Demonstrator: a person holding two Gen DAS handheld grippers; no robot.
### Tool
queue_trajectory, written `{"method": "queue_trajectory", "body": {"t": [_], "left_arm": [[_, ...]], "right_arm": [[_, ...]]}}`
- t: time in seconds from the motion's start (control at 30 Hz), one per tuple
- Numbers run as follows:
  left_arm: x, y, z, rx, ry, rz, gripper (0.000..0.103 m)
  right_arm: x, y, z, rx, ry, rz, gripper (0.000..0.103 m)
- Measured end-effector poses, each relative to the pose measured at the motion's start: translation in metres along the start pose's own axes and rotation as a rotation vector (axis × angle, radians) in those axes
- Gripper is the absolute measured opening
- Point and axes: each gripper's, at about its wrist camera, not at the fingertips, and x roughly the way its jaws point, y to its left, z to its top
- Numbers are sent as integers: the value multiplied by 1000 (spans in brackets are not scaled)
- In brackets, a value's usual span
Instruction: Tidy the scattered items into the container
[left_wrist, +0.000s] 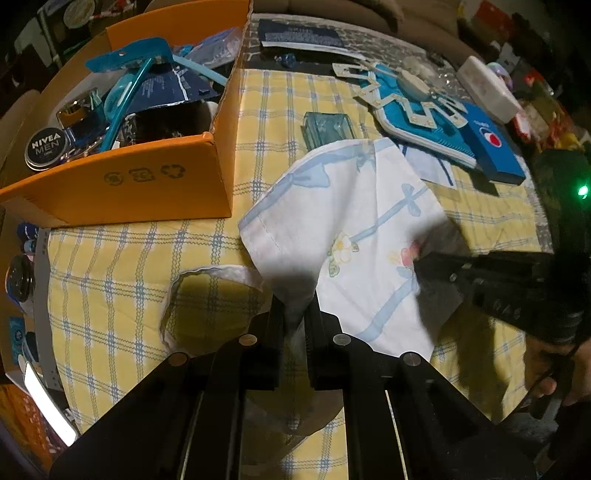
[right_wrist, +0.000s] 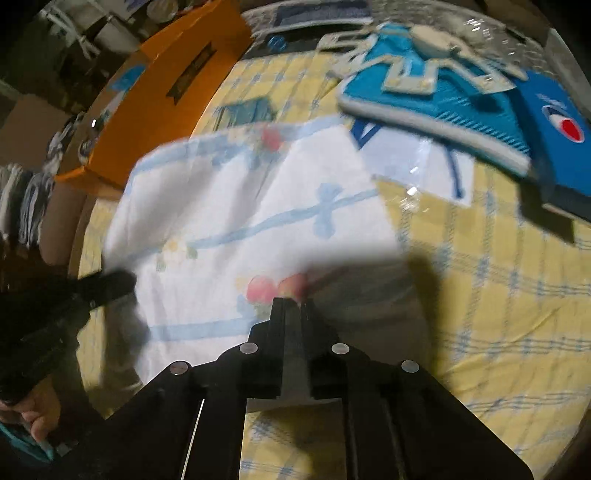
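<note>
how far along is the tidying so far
Partly done: the orange box already holds a Nivea tin and other bits. In hand: both tools, left and right, pinch the white cloth. Left on the table: teal case, blue pouch, Pepsi box.

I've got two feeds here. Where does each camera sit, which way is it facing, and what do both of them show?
Left wrist: on the left gripper, facing across the checked tablecloth to the orange box; its fingers pinch the white cloth, right gripper at right.
Right wrist: on the right gripper, facing the same cloth and a blue pouch; left gripper and a hand at left.
Shared: cloth, box, pouch.
</note>
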Motion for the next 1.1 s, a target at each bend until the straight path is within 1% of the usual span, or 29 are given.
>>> {"method": "queue_trajectory", "body": {"t": [0.03,0.1,0.13,0.17,0.2,0.3,0.33,0.37,0.4,0.43,0.5,0.57,0.67,0.7,0.73,0.77,0.8,0.87,0.9,0.97,1.0,1.03,1.1], "left_arm": [[0,0,0,1,0,0,9],[0,1,0,-1,2,-2,9],[-1,1,0,-4,2,-4,9],[-1,1,0,-9,1,-6,9],[-1,2,1,-12,0,-7,9],[-2,5,3,-19,-3,-4,9],[-3,7,3,-23,-3,-3,9],[-2,7,4,-27,-2,-4,9],[-2,8,4,-29,-1,-4,9],[-2,9,4,-30,1,-5,9],[-2,10,4,-30,1,-3,9],[-2,11,4,-30,3,-2,9],[-2,12,4,-30,6,-3,9],[-2,13,3,-30,7,-2,9],[-2,13,4,-29,7,-1,9],[-2,13,4,-28,7,0,9],[-1,12,4,-28,7,2,9],[0,12,4,-29,8,5,9],[0,12,4,-29,8,6,9],[2,12,4,-29,9,11,9],[2,12,4,-29,10,12,9],[3,12,4,-30,11,13,9],[3,12,5,-30,11,16,9]], "right_arm": [[-6,-4,2,15,-22,-17,11],[-11,-13,7,35,-51,-84,22],[-12,-17,8,44,-59,-116,35],[-13,-23,8,56,-62,-151,43],[-10,-24,8,64,-59,-169,46],[-9,-37,1,82,-34,-196,57],[-7,-39,-1,81,-28,-194,62],[-8,-38,-1,73,-38,-191,73],[-8,-37,0,65,-36,-200,78],[-7,-35,1,58,-27,-222,81],[-3,-31,5,39,-14,-260,81],[1,-27,5,25,-10,-278,86],[6,-19,3,0,-11,-296,88],[6,-16,3,-10,-12,-300,88],[7,-12,2,-27,-12,-300,84],[7,-7,1,-49,-14,-299,76],[6,-4,0,-60,-17,-293,71],[3,3,-1,-79,-18,-269,48],[2,7,-2,-89,-18,-255,42],[0,11,-3,-93,-20,-229,21],[-1,14,-4,-96,-19,-215,13],[-1,15,-4,-94,-13,-180,7],[-3,18,-5,-78,-9,-98,5]]}}
